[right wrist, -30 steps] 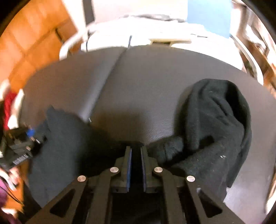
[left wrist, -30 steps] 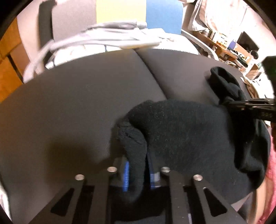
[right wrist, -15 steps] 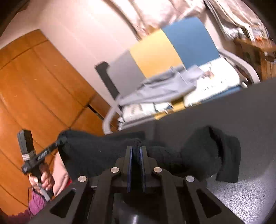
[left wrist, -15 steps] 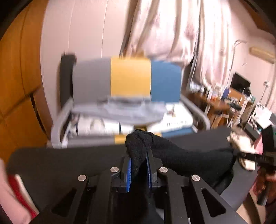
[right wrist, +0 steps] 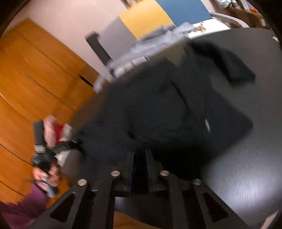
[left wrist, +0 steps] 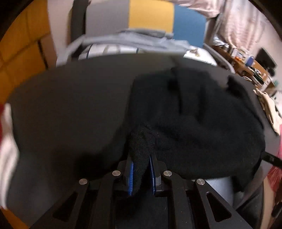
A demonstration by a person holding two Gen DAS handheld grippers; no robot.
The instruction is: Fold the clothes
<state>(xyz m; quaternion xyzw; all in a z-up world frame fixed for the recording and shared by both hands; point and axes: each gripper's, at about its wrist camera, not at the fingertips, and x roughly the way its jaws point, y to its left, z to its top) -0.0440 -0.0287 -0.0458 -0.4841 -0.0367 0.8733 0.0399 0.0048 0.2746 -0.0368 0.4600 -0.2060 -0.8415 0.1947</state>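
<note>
Motion blur smears the black fleecy garment (right wrist: 158,109) in the right wrist view. Its near edge hides between both grippers' jaws.

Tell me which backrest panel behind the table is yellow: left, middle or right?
The middle panel is yellow; the grey panel sits left of it, the blue panel right.

fuzzy black garment (left wrist: 202,126), dark grey table (left wrist: 74,98), grey-yellow-blue striped chair back (left wrist: 149,15), orange wood panels (right wrist: 35,74), blue gripper pads (left wrist: 131,176)
</note>
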